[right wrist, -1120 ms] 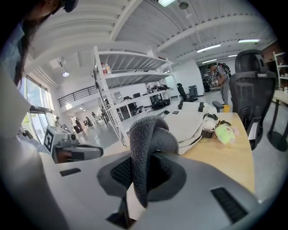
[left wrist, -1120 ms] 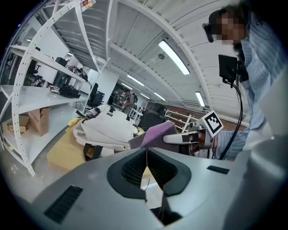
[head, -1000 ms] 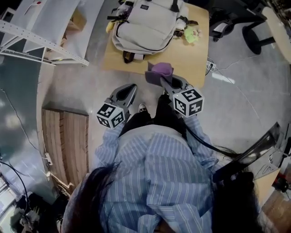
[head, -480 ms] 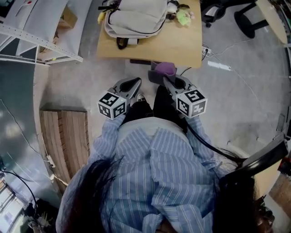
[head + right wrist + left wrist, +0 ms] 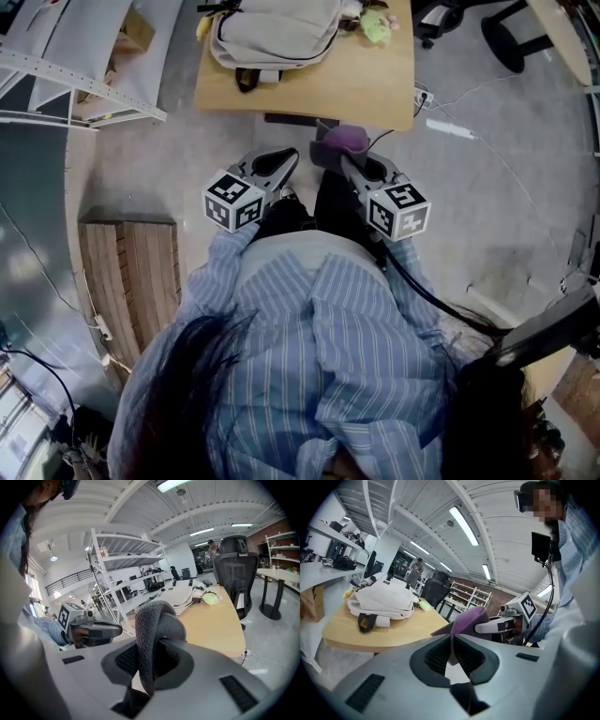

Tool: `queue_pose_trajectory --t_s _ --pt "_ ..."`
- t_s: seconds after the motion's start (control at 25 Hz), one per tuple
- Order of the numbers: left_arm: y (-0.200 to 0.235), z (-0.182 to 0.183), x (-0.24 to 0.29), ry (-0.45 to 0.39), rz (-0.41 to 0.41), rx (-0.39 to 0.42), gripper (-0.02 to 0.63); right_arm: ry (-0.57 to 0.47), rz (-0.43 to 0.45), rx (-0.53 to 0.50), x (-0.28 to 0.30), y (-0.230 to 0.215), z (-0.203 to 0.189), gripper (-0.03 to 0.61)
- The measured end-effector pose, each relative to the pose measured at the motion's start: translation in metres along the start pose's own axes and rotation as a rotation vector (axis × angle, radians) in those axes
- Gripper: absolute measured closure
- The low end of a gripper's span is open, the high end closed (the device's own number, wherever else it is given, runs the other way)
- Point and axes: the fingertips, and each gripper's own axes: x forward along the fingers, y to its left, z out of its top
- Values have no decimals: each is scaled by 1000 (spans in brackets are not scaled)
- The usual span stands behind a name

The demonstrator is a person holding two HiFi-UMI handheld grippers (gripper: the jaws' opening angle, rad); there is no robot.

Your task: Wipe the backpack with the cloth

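Left gripper (image 5: 286,157): held low in front of the person, jaws together on nothing, tips aimed forward at the table (image 5: 356,89). It is probably kept free to steady the bag once wiping begins. Just to its right, level with it and not touching, the right gripper (image 5: 330,155) has its jaws clamped on the purple cloth (image 5: 342,141). The cloth is bunched into a loop that stands proud of the tips, with a tail running back between the jaws. Its long axis thus follows the gripper's own line and its padded fold leads, which suits it to a pressing stroke. Ahead of both grippers, well apart from them and nearer the left one's line, the pale backpack (image 5: 277,28) lies flat on the table, a dark strap loop at its near end. Its long axis appears to run away from the grippers, though the far end is cut off. No wiping contact has been made.
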Motion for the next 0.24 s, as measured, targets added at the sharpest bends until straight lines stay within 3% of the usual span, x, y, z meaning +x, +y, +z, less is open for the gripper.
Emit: queue_pose_trajectory --t_s 0.24 --pt "6 4 -7 -5 37 -10 601 -1 35 25 4 6 6 537"
